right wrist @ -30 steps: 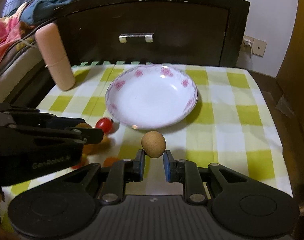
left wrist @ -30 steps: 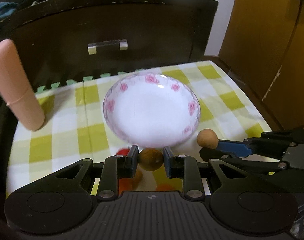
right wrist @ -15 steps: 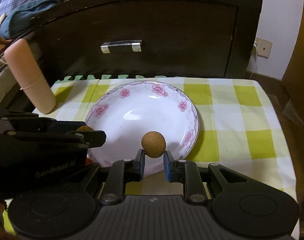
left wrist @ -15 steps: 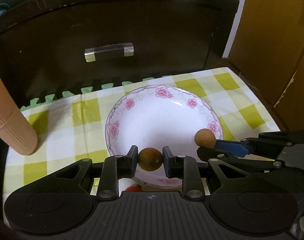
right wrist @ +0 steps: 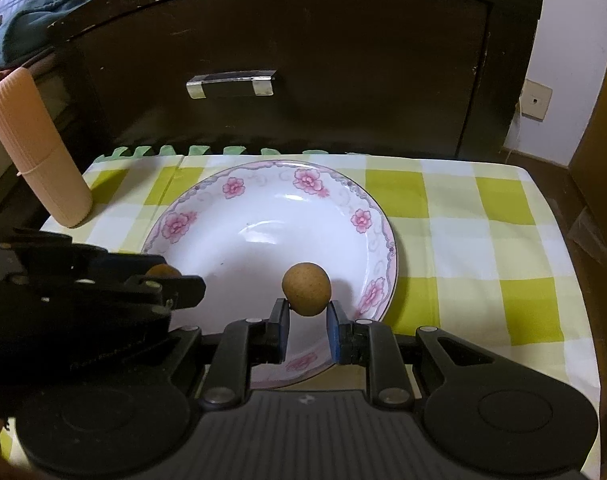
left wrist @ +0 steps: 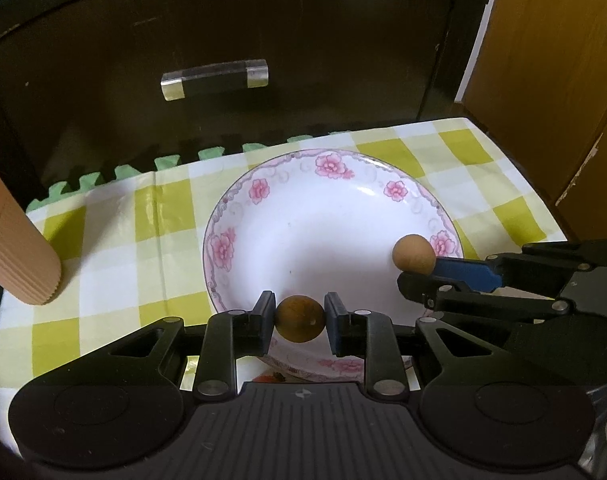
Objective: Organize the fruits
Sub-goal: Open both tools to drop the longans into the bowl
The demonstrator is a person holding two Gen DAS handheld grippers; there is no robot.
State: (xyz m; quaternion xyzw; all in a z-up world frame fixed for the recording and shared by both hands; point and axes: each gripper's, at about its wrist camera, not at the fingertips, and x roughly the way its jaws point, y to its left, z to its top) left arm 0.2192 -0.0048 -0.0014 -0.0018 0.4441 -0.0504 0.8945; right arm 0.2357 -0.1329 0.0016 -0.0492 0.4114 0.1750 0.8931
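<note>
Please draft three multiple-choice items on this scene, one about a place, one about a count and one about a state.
1. Where does the ribbed peach-coloured cylinder stand?
A. Inside the plate
B. On the checked cloth, left of the plate
C. On the dark cabinet

2. How many round brown fruits are held in grippers?
A. One
B. Two
C. Three

3. What is inside the white plate with pink flowers?
A. Nothing rests in it
B. A tomato
C. Two fruits lying in it

Answers: 1 B, its base sits on the yellow-green checked cloth beside the rim. 2 B, the left gripper clamps a darker fruit and the right gripper a paler fruit. 3 A, its bowl shows bare white; both fruits are above it.
</note>
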